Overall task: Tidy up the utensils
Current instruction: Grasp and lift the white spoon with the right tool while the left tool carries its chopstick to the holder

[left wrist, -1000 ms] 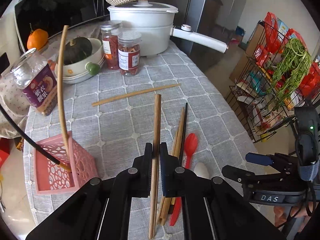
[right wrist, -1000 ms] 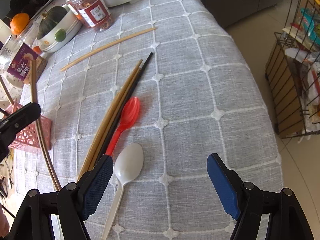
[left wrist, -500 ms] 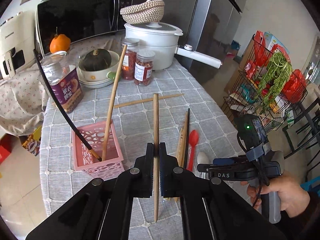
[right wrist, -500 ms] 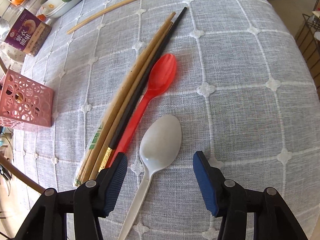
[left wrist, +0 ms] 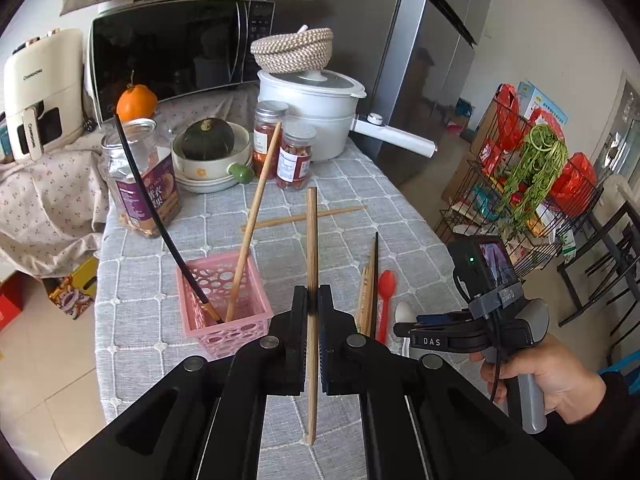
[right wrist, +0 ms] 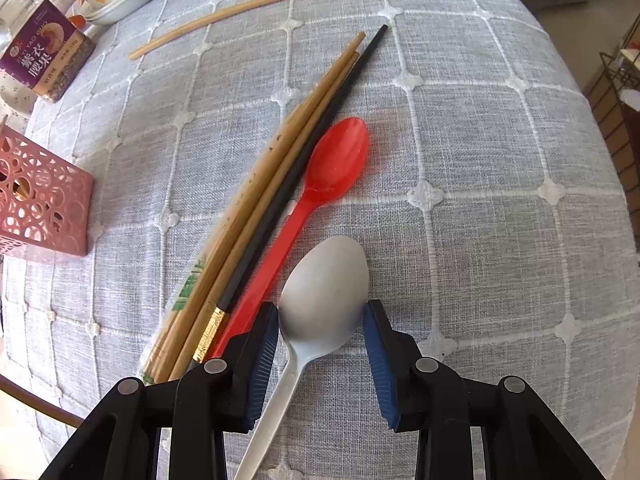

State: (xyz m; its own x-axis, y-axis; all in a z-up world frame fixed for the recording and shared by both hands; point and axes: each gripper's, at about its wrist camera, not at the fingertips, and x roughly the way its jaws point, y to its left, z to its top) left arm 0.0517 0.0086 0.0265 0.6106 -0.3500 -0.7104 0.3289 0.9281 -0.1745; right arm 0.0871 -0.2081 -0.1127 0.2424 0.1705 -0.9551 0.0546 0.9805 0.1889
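The white plastic spoon [right wrist: 324,292] lies on the grey checked tablecloth [right wrist: 480,140] beside the red plastic spoon [right wrist: 332,168], and the right gripper [right wrist: 321,334] has just been closing, its blue pads now flanking the bowl; whether they already press it is hard to tell. The left gripper [left wrist: 313,334], clamped on a tan wooden chopstick [left wrist: 312,260], has lifted it clear, nearer the pink perforated basket [left wrist: 224,312]. The basket's floor is hidden.

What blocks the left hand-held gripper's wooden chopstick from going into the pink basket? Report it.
Nothing visible blocks it. The left hand-held gripper holds the light wooden chopstick just right of the pink perforated plastic basket. A black chopstick and a tan wooden chopstick already lean inside, leaving open room.
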